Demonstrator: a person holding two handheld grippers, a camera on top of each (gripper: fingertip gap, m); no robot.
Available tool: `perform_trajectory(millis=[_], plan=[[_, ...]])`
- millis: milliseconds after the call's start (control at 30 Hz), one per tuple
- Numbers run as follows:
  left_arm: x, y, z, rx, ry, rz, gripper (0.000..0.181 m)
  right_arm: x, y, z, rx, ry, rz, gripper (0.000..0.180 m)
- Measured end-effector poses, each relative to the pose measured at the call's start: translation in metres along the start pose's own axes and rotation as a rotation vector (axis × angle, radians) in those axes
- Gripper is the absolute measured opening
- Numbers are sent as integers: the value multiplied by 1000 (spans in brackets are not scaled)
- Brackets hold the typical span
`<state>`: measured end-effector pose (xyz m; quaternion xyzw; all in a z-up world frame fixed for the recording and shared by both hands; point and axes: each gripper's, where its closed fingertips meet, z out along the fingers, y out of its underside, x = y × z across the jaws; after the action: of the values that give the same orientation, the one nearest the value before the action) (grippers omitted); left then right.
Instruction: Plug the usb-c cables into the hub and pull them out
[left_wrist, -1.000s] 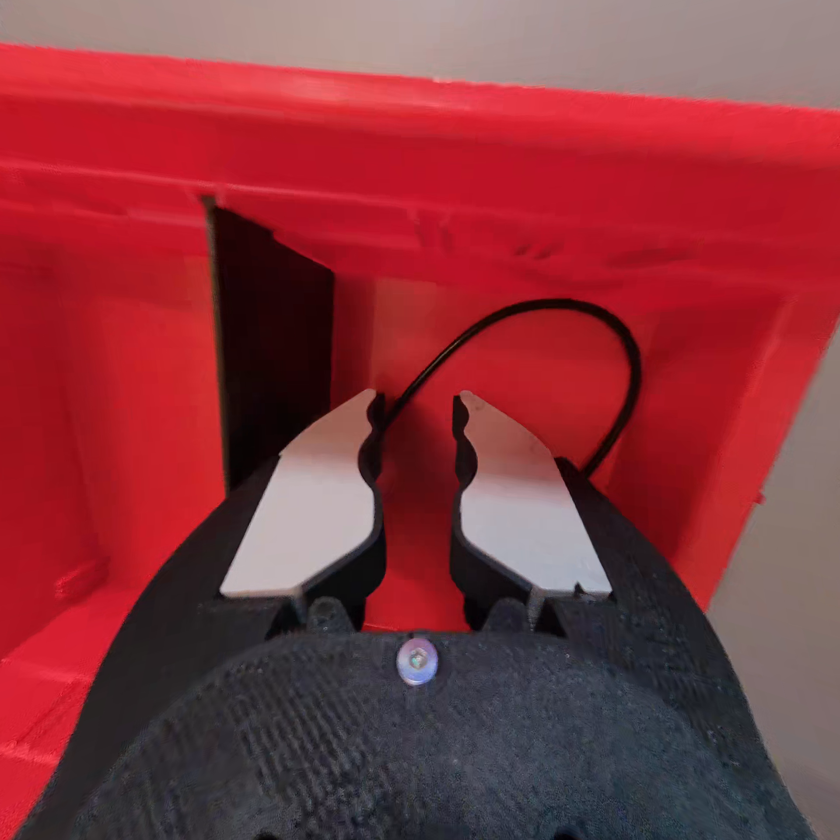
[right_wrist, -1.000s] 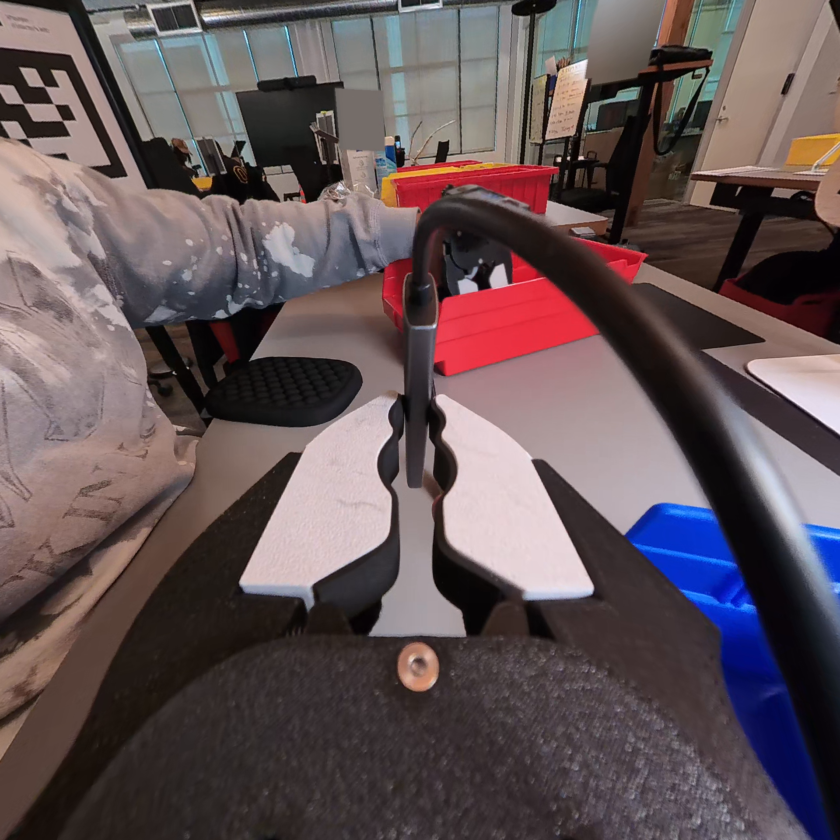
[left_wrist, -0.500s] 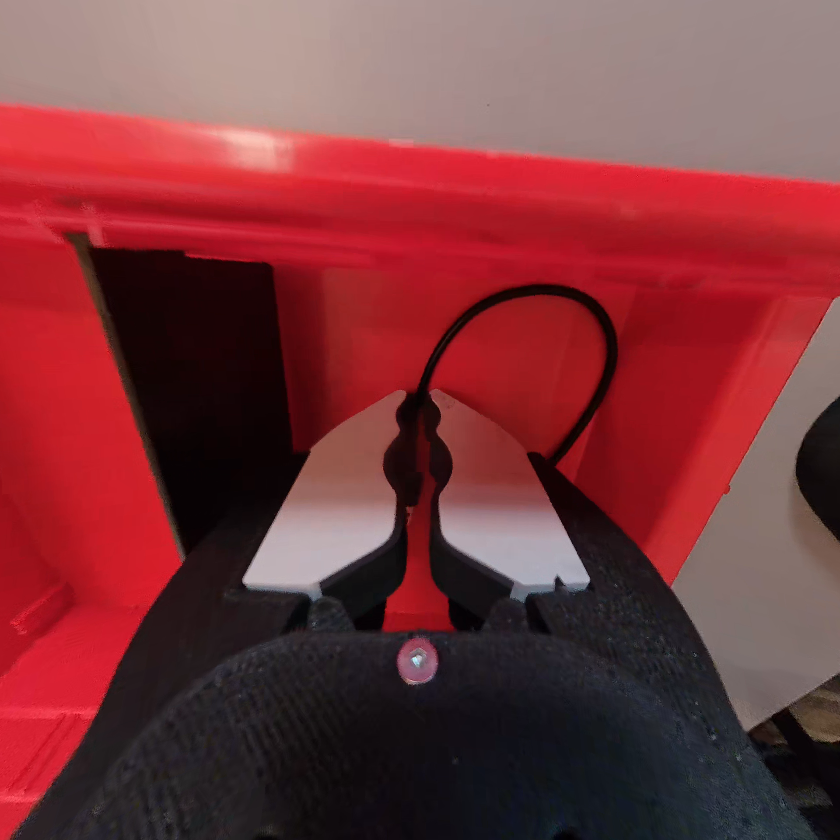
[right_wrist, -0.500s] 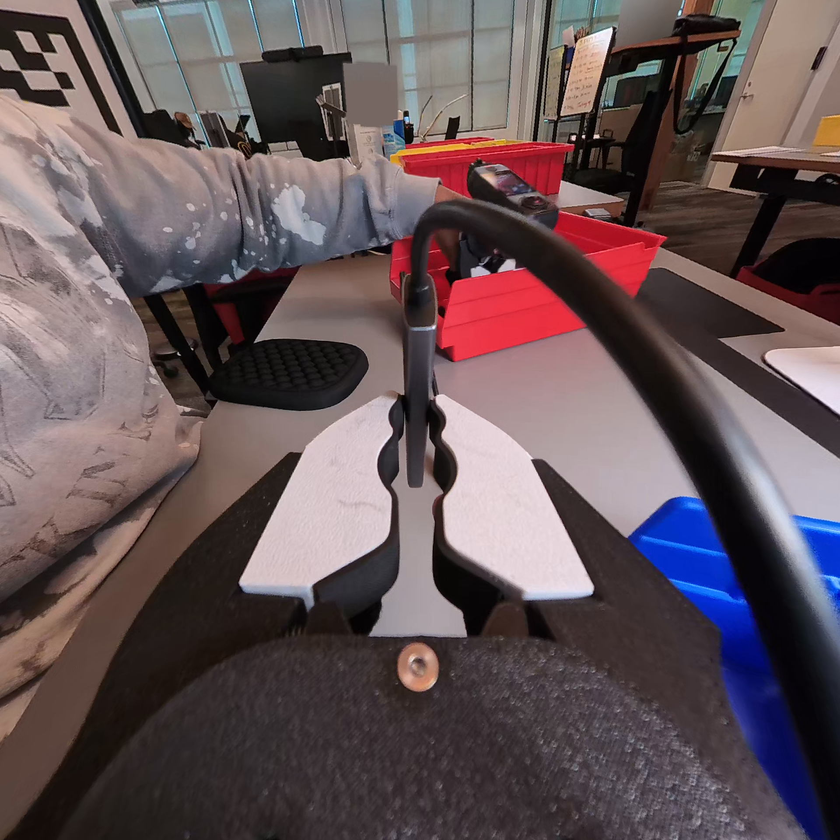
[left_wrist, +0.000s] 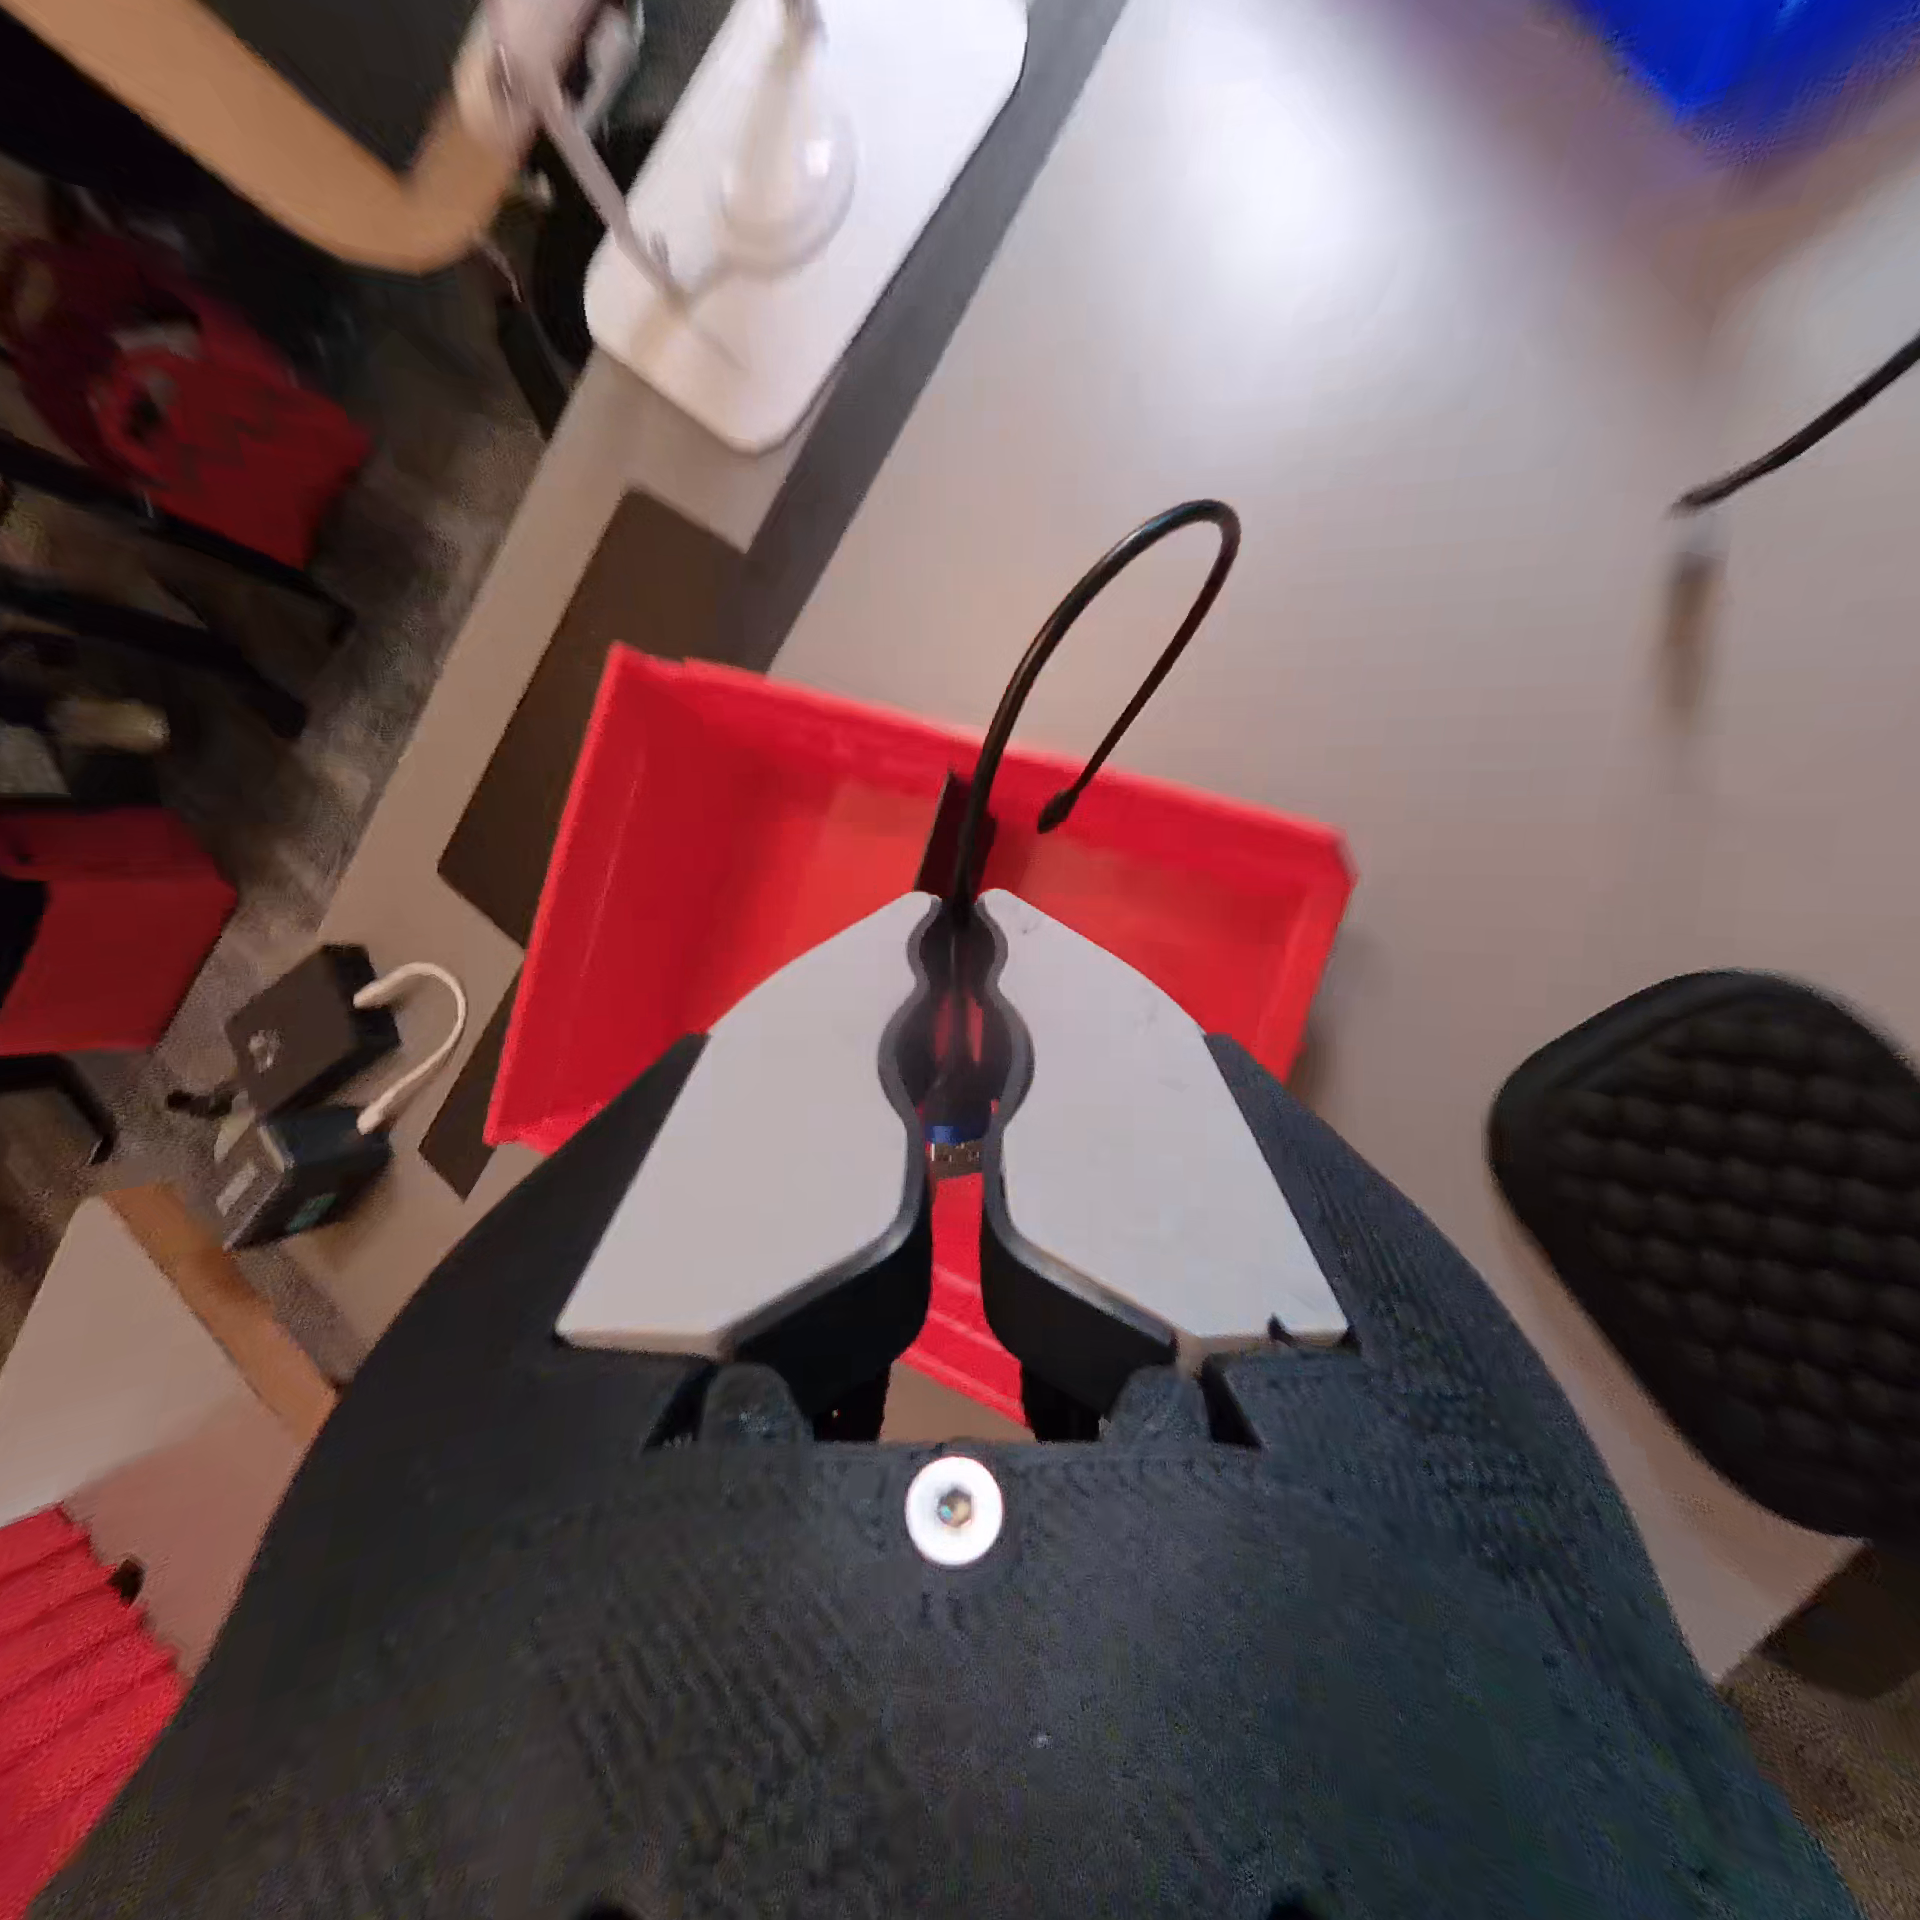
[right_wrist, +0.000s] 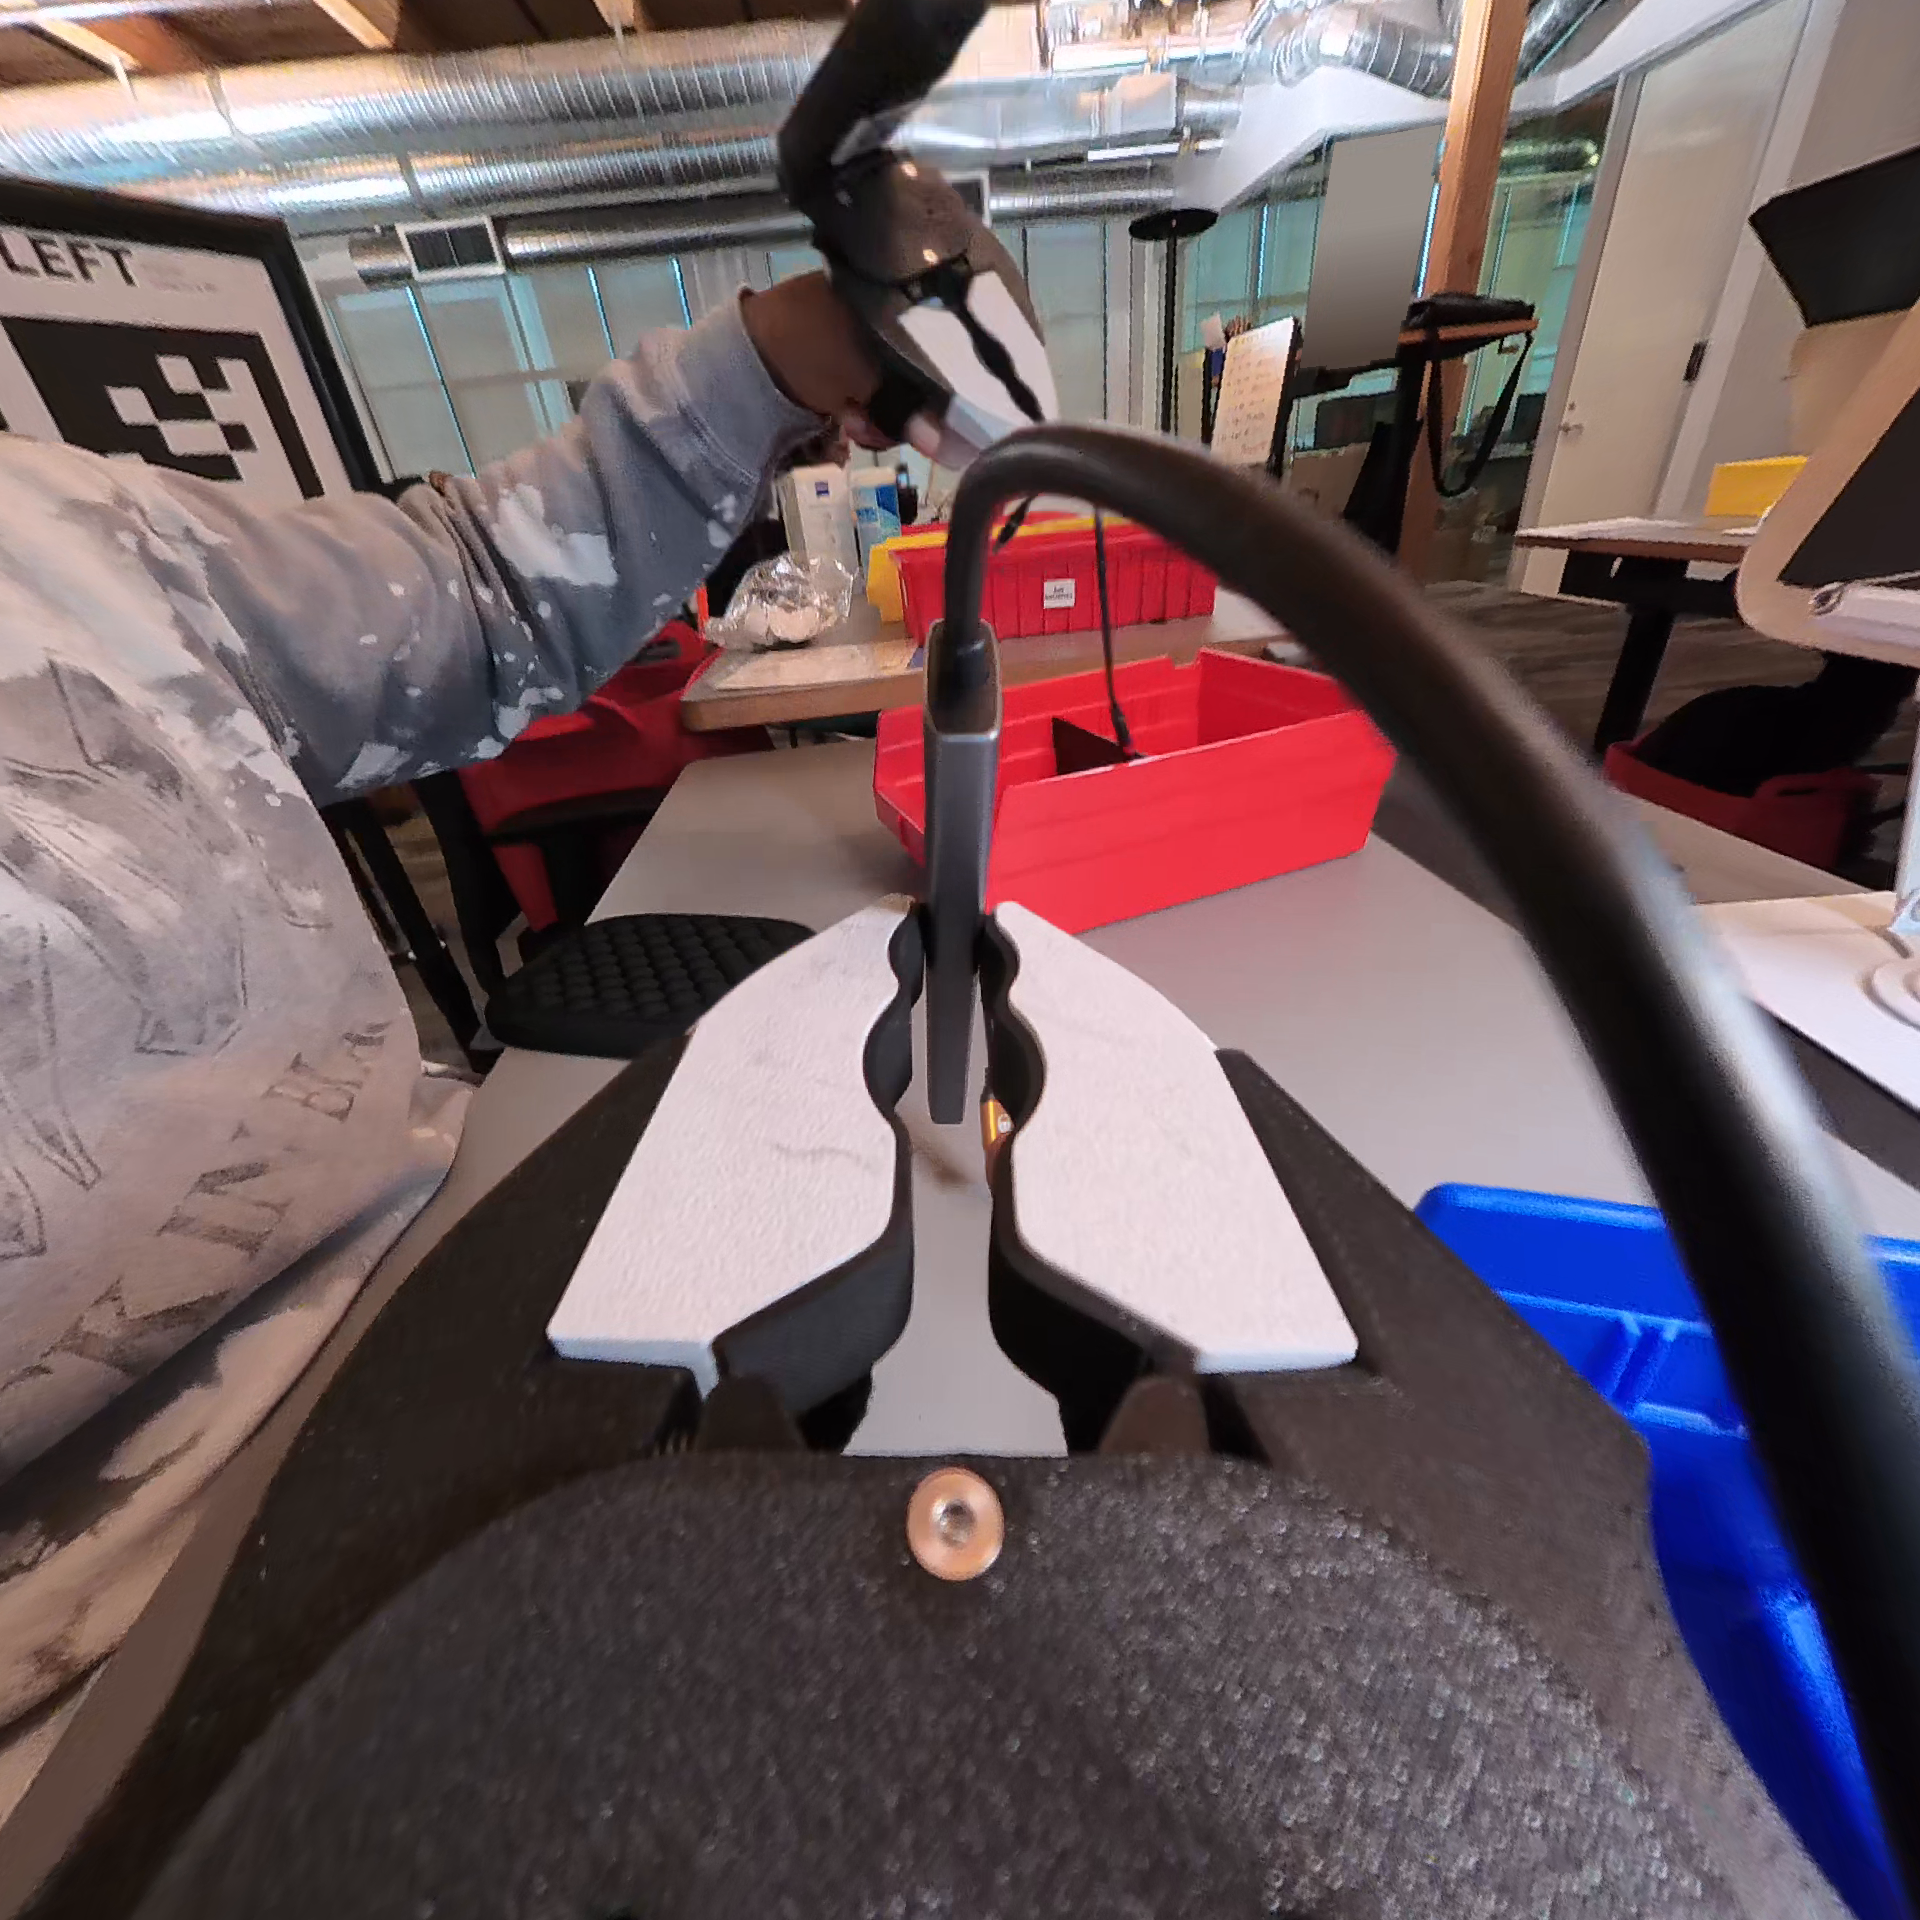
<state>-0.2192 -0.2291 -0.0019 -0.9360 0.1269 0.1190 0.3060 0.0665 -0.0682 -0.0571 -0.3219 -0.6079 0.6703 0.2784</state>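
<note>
L gripper (left_wrist: 956, 914): fingers pinched on thin black cable (left_wrist: 1101, 623) (plug end between them), held above red plastic bin (left_wrist: 727, 831), free end dangling into it | R gripper (right_wrist: 956, 914): clamped on slim grey metal hub (right_wrist: 958, 831), upright, its thick black lead (right_wrist: 1455, 727) arcing right | bin on grey table (right_wrist: 1299, 987), far side.

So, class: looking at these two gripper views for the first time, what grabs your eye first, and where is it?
The grey hub stands upright, pinched in the right gripper, its thick black cord arching overhead. Behind it, the left gripper holds a thin black cable raised above the red bin.
</note>
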Motion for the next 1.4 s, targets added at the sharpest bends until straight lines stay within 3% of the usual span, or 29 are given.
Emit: perform_trajectory(millis=[33, 100, 200, 333, 467, 633, 800, 933, 1133, 1400], plan=[[9, -13, -9, 40, 35, -19, 4, 0, -4, -2, 17, 1, 0, 9], [36, -34, -13, 98, 155, -79, 3, 0, -11, -6, 55, 4, 1, 9], [84, -46, 12, 112, 356, -183, 3, 1, -23, -16, 117, 6, 4, 9], [132, -26, 79, 45, 508, -338, 4, 11, -34, -29, 181, 41, 22, 9], [162, 6, 127, 4, 556, -405, 4, 20, -33, -35, 182, 83, 22, 9], [181, 23, 129, 22, 468, -130, 14, 25, -28, -33, 175, 89, 41, 9], [212, 7, 128, 87, 425, 240, 24, 26, -25, -30, 168, 94, 43, 9], [238, -6, 155, 93, 410, 495, 25, 28, -28, -34, 186, 112, 41, 9], [254, -7, 201, 17, 457, 703, 29, 36, -25, -39, 194, 141, 58, 9], [270, -7, 198, -27, 659, 832, 18, 42, -19, -38, 176, 151, 77, 9]])
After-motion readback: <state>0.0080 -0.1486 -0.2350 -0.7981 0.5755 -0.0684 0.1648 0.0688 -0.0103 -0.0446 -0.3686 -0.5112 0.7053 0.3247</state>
